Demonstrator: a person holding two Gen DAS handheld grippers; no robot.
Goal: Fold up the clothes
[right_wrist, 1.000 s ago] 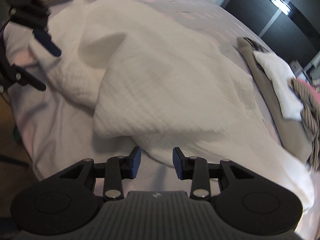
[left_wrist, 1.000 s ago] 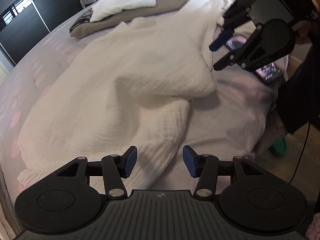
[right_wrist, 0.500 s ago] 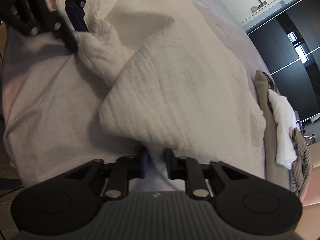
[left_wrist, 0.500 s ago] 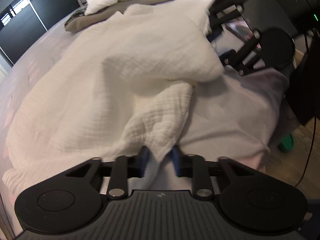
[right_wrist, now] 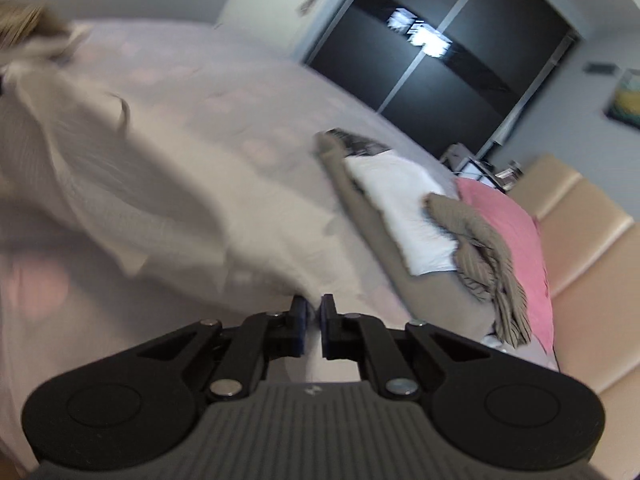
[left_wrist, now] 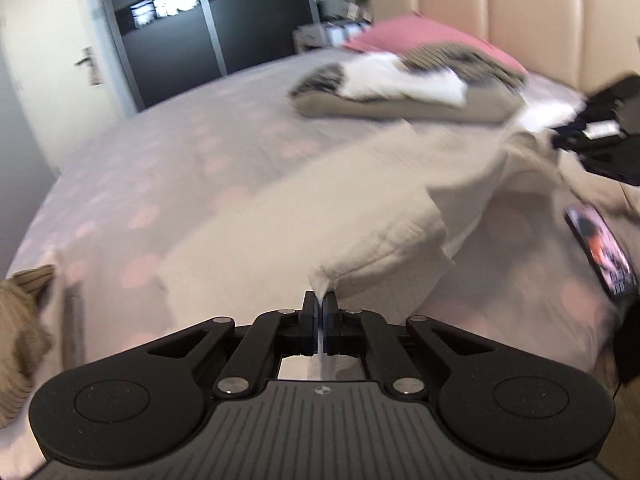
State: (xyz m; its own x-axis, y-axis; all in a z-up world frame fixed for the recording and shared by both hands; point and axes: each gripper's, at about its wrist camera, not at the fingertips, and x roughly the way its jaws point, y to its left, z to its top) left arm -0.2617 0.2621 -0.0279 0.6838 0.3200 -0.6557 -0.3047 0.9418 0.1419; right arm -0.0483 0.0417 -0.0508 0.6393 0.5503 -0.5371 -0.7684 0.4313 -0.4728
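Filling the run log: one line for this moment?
left hand-held gripper: shut on white cloth | right hand-held gripper: closing on it | phase: lifting

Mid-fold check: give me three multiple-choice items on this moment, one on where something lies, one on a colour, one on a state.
1. The folded pile lies
A. on the bed near the headboard
B. on the floor
C. in the wardrobe

2. The pillow behind the pile is
A. blue
B. pink
C. green

3. The left hand-held gripper is
A. wide open, clear of fabric
B. shut on the white cloth
C. holding the phone

Answers: 1 A, the pile sits on the bedspread by the padded headboard. 2 B, pink shows past the pile in both views. 3 B, the cloth's corner is pinched between its pads.
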